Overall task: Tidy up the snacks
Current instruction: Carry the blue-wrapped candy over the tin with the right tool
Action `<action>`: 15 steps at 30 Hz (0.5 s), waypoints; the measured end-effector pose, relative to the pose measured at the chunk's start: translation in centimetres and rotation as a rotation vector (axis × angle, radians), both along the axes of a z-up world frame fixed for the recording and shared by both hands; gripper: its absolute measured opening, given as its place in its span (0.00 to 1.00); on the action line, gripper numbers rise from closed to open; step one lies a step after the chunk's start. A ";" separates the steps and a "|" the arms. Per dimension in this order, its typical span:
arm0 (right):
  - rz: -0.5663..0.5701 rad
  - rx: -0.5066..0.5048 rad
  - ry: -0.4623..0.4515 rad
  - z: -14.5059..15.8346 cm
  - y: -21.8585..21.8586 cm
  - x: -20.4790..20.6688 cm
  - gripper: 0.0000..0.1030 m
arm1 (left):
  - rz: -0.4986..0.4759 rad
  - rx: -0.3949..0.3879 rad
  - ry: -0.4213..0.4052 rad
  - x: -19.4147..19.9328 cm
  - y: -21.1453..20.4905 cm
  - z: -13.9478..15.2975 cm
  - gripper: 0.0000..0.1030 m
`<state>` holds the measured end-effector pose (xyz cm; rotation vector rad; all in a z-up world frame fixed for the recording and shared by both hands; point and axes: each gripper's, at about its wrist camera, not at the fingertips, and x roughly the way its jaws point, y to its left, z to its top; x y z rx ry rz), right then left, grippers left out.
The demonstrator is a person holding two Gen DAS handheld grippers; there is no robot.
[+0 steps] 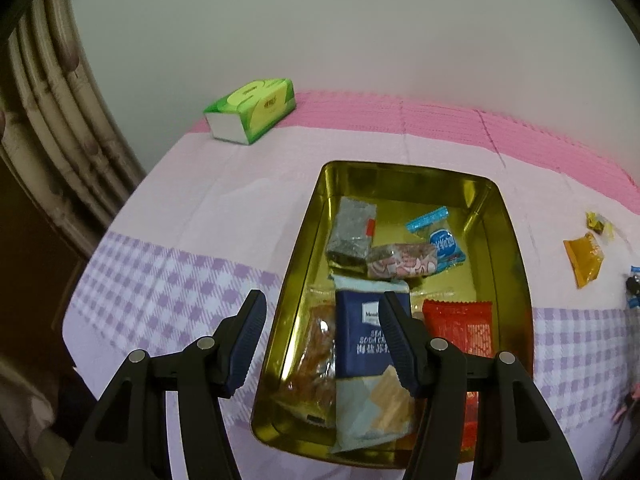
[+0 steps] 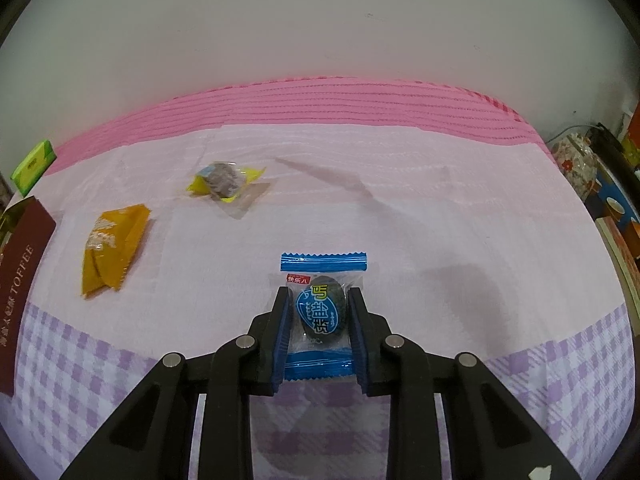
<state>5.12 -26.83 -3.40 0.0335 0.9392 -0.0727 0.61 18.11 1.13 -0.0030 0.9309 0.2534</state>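
Snacks were split between two places: most lay already gathered in the gold tin (image 1: 304, 264), the rest were loose on the tabletop (image 2: 400, 208). Inside the tin a navy soda-cracker pack (image 1: 362, 340) sat at the near end with a red packet (image 1: 460, 328) at its three o'clock, a grey bar (image 1: 352, 232) and a blue-ended sweet (image 1: 440, 240) toward twelve. My guess was that the tin served as the collecting box, open side up so things could simply be dropped in.

Over the tin hung the left tongs (image 1: 324, 336), about half open and holding nothing; the navy pack showed between the fingers only because it lay beneath them. They looked to be waiting their turn.

The right tongs (image 2: 318, 312) were the busy pair. They were shut snugly on a blue-wrapped candy (image 2: 320, 312), pads pressing its clear sides while the crimped ends stuck out fore and aft — a grip across the narrow waist, likely the easiest hold on a slippery wrapper. From that candy, an orange packet (image 2: 112, 248) lay at ten o'clock and a yellow-wrapped sweet (image 2: 224, 180) near eleven, both untouched. A green tissue box (image 1: 252, 110) sat far off, well apart from everything.
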 end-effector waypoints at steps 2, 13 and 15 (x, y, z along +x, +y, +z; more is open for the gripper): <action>0.015 0.005 -0.007 0.4 0.7 0.0 0.24 | 0.009 -0.017 -0.003 -0.2 0.3 0.0 0.58; 0.175 0.101 -0.083 5.3 8.2 0.5 0.24 | 0.032 -0.031 -0.002 -0.8 1.5 0.3 0.58; 0.219 0.120 -0.089 6.1 10.3 0.7 0.24 | 0.033 -0.031 -0.001 -0.9 1.7 0.3 0.58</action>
